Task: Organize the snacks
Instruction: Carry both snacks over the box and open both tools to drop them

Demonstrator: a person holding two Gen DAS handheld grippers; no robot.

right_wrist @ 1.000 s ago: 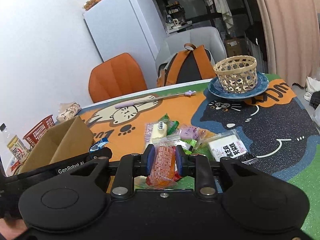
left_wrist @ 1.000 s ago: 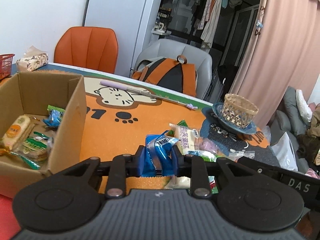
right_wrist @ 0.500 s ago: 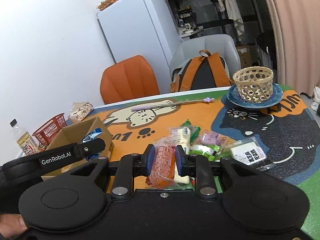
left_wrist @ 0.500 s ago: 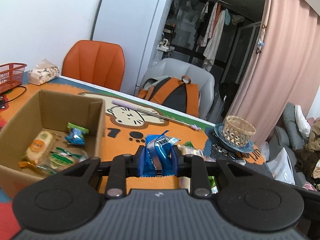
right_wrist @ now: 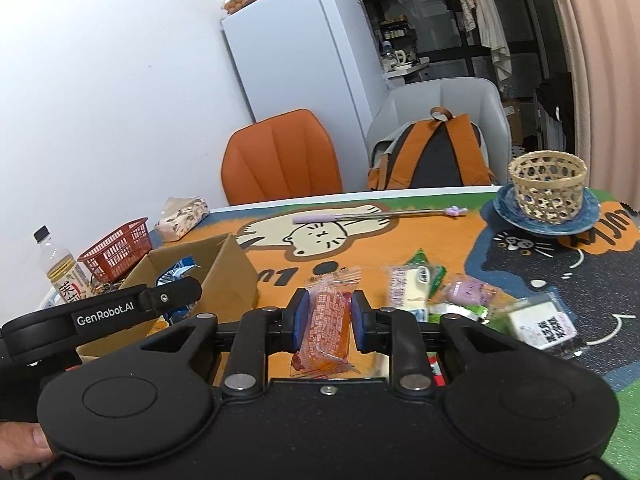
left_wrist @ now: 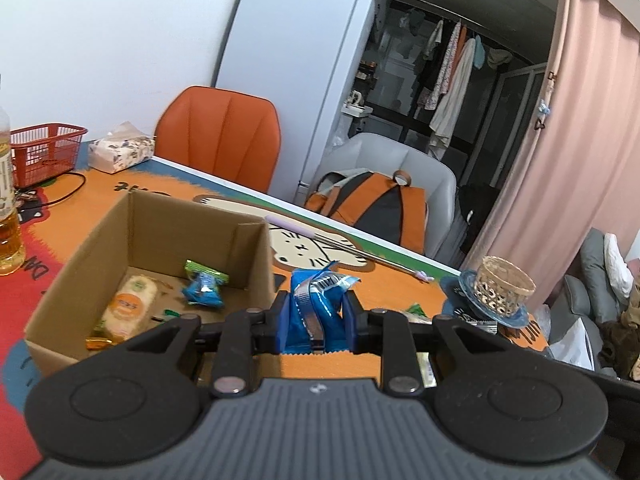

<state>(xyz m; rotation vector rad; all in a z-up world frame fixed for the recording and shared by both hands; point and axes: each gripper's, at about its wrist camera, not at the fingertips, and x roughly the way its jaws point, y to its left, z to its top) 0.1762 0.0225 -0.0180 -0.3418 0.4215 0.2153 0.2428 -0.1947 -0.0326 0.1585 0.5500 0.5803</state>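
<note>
Pinching a blue snack packet (left_wrist: pixel 320 308) in my left gripper (left_wrist: pixel 316 316), I have it raised just beside the near right corner of the cardboard box (left_wrist: pixel 248 256), where a pale orange-labelled pack (left_wrist: pixel 130 306) and a small blue sweet (left_wrist: pixel 204 286) already lie. My right gripper (right_wrist: pixel 327 316) is clamped on an orange snack packet (right_wrist: pixel 328 320), held above the cat-print mat (right_wrist: pixel 400 236), with the loose snack pile (right_wrist: pixel 460 300) lying just to its right.
</note>
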